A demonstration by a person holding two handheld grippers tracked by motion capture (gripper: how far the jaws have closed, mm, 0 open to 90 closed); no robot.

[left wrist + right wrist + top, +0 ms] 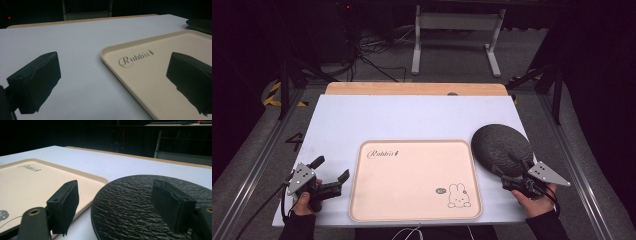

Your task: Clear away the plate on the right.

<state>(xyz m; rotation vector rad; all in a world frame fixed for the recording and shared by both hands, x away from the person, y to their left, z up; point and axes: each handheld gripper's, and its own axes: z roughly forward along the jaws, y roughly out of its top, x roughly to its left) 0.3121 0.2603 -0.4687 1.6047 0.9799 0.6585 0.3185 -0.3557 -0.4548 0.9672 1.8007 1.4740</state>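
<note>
Scene: white surface (362, 120) is carrying a cream tray (412, 210) printed with a rabbit drawing, and a dark textured plate (497, 145) just beside the tray's right edge.
Plate position: plate is lying flat on the surface, at the tray's far right corner; whether rim and tray are touching, cannot tell.
Right tongs: right tongs (504, 174) are hovering at the near rim of the plate, jaws standing wide apart. In the right gripper view the right-hand jaw is showing over the plate's face and the left-hand jaw is hanging over the gap between plate and tray. Nothing gripped; pads are not pressing on the rim.
Left tongs: left tongs (332, 169) are hanging open just left of the tray, holding nothing. In the left gripper view one jaw is showing over the tray's corner and the other over bare surface.
Step in hand (judgement): right tongs are lining up on the plate for a pick; grasp not yet made.
Next move (judgement): calling for a lower, flatter approach so one jaw is sliding under the rim and the other is coming down on top, then closing firmly.
Risk (judgement): low rim and flat plate are giving little to bite on; plate may be sliding away or tipping from the pads.
Left tongs' role (judgement): likely standing by, or steadying the tray.
</note>
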